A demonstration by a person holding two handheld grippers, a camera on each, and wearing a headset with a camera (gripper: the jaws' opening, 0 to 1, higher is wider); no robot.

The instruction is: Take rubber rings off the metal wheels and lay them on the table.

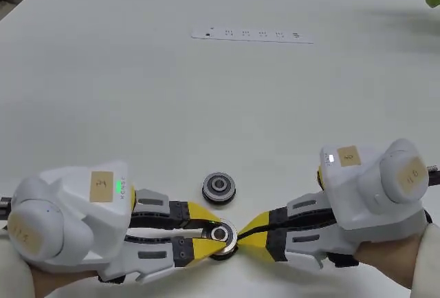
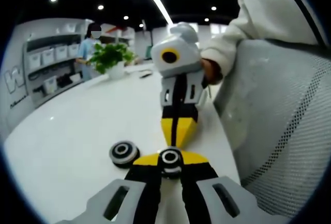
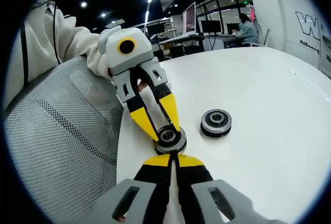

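Head view: the white desk carries everything. The left gripper clamps one wheel between its jaws, probably to steady it. The right gripper, jaws pressed together, noses at that wheel's rubber ring; whether it nips the ring is unclear. A second wheel sits near and a socket strip well apart, neither obstructing.

White table, wall shelves, a potted plant, ceiling spotlights overhead.
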